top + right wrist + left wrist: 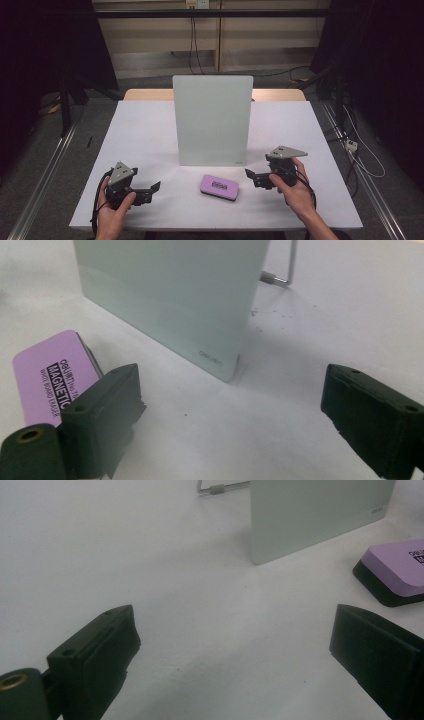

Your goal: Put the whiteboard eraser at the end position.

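Table (150,130) brightly lit, surroundings dark; close fingers (95,650) slightly soft.

One glass board (212,120), one purple eraser (219,187), two hand-held grippers.

A lab-style recording bay, we would say

We see a white-topped table (150,130) standing alone on grey flooring, with metal floor rails (47,170) along both sides, dark curtains (385,60) at the edges, loose cables (360,145) on the ground and a wall socket (196,4) behind; a small whiteboard (212,120) stands propped on the table
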The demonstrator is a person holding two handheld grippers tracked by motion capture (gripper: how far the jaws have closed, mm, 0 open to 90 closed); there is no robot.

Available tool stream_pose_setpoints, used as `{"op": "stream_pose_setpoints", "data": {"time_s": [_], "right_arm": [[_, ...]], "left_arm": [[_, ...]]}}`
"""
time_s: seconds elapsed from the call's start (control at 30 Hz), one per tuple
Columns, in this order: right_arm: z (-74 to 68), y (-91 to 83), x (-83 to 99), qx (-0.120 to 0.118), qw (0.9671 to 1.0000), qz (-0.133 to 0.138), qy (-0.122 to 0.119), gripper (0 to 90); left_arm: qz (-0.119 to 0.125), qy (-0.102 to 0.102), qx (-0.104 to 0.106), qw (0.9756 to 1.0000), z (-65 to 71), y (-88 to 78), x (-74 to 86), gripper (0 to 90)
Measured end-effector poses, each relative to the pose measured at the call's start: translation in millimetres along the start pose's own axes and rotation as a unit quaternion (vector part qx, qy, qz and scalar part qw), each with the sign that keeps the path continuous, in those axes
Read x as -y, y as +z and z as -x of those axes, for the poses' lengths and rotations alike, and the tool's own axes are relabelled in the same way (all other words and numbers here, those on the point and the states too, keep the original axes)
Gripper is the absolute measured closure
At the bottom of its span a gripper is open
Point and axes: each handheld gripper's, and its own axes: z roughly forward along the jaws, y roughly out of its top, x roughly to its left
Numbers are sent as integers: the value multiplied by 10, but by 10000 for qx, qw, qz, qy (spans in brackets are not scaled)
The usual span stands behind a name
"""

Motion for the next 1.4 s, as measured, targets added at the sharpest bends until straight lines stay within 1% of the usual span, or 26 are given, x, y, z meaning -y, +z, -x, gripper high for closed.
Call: {"op": "stream_pose_setpoints", "data": {"time_s": [0.03, 0.1, 0.13, 0.23, 0.3, 0.37, 0.47, 0.63, 0.77, 0.8, 0.93, 1.0, 1.07, 1.2, 1.33, 1.4], "right_arm": [[13, -18, 16, 53, 10000, 13, 41, 91], [43, -47, 46, 153, 9999, 42, 23, 91], [56, -62, 61, 174, 9998, 41, 38, 91], [99, -106, 106, 259, 9996, 36, 56, 89], [118, -123, 125, 257, 9996, 48, 74, 87], [128, -138, 146, 344, 9994, 78, 17, 86], [142, -167, 175, 409, 9991, 120, 32, 87], [177, -221, 234, 527, 9982, 257, 85, 86], [223, -263, 312, 610, 9974, 322, 217, 86], [227, -271, 323, 608, 9973, 342, 219, 86], [218, -329, 363, 636, 9971, 359, 196, 85], [219, -356, 389, 686, 9967, 403, 179, 85], [233, -379, 421, 699, 9962, 463, 226, 85], [263, -415, 477, 718, 9951, 588, 344, 81], [251, -426, 499, 692, 9951, 616, 343, 77], [254, -412, 496, 682, 9953, 590, 343, 78]], "left_arm": [[4, 2, -1, 10000, 1, 0, 0, 52], [18, -9, -22, 10000, 1, -1, 0, 51], [11, 1, -51, 10000, -1, -4, -1, 52], [23, -24, -20, 10000, -9, -8, 0, 51], [40, -29, -42, 10000, -12, -10, 0, 52], [42, -28, -69, 10000, -12, -14, -1, 51], [47, -49, -67, 10000, -13, -16, 1, 52], [39, -42, -58, 10000, -13, -16, 1, 51], [34, -24, -60, 10000, -14, -15, 0, 51], [39, -47, -60, 10000, -11, -13, 0, 52], [49, -17, -43, 10000, -14, -8, -2, 51], [56, -44, -38, 10000, -12, -3, -2, 51], [57, -14, -37, 10000, -12, -5, -5, 51], [66, -21, -47, 10000, -14, -1, -8, 52], [70, -37, -48, 10000, -10, 0, -14, 51], [34, -4, -41, 10000, -12, 0, -11, 51]]}}
